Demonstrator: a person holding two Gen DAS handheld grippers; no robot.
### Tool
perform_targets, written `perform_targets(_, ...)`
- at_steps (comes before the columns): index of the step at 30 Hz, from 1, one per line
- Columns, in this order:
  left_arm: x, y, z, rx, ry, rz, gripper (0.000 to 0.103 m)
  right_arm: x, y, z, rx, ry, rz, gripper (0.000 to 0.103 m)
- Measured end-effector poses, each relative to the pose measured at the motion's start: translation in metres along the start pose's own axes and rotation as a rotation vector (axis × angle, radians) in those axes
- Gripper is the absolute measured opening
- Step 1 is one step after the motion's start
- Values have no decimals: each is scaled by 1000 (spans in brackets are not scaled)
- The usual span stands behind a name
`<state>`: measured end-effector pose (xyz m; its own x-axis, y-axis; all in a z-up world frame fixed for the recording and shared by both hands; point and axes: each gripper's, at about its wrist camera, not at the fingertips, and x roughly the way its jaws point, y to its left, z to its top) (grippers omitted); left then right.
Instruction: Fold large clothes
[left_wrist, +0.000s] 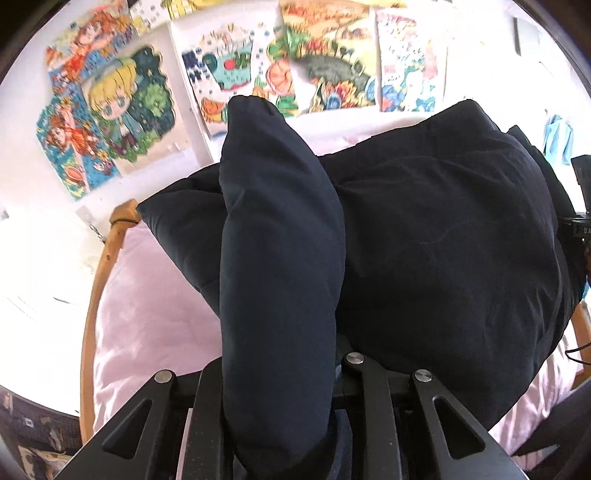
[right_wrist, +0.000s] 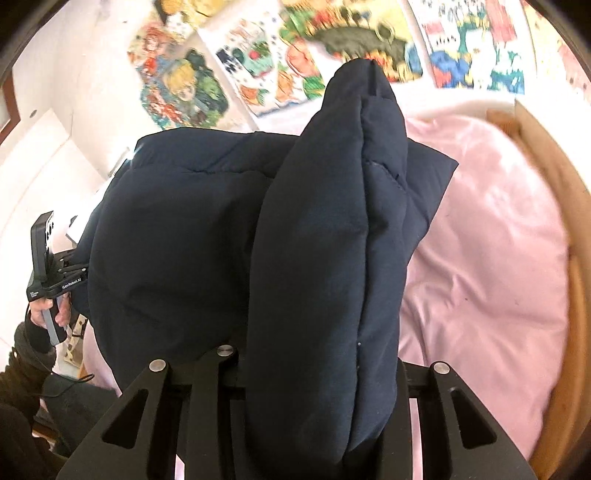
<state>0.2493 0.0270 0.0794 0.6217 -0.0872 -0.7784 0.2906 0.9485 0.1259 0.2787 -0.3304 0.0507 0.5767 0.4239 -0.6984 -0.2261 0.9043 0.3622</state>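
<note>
**A:** Where is the jacket sitting right now?

**B:** The navy padded jacket (left_wrist: 443, 240) is hanging above the pink bedding (left_wrist: 147, 314), bunched between my two claws. I am holding one thick edge in my left gripper (left_wrist: 280, 406) and another in my right gripper (right_wrist: 317, 406). Beyond the jacket, the cartoon posters (left_wrist: 122, 118) are hanging on the wall, and the wooden bed rail (left_wrist: 94, 288) is curving along the jacket's left side in the left wrist view.

**A:** Are the claws actually biting?

**B:** Both are clamped on the jacket. In each wrist view a fat roll of quilted fabric is running straight up between the jaws, squeezed in at the base and bulging above. The fingertips are buried in cloth, so I am judging the grip from that pinch.

**A:** How is it going to behave?

**B:** I am expecting it to be soft, puffy and springy, probably fairly light for its bulk. The padding is likely to push back against a crease, and the smooth shell looks as if it could slide in a shallow pinch. I am thinking the stitched seam (right_wrist: 365, 221) along the edge is the best hold, taken deep.
</note>
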Motion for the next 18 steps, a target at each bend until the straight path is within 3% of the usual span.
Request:
perform_targets(3, -33, -10, -15, 11, -22, 9, 21, -31, 15, -10, -11, -25, -19, 29)
perform_targets(10, -68, -19, -38, 17, -39, 16, 21, -76, 37, -45, 4, -76, -21, 30)
perform_targets(18, -37, -26, -62, -20, 22, -11, 21, -68, 43, -82, 11, -48, -62, 30)
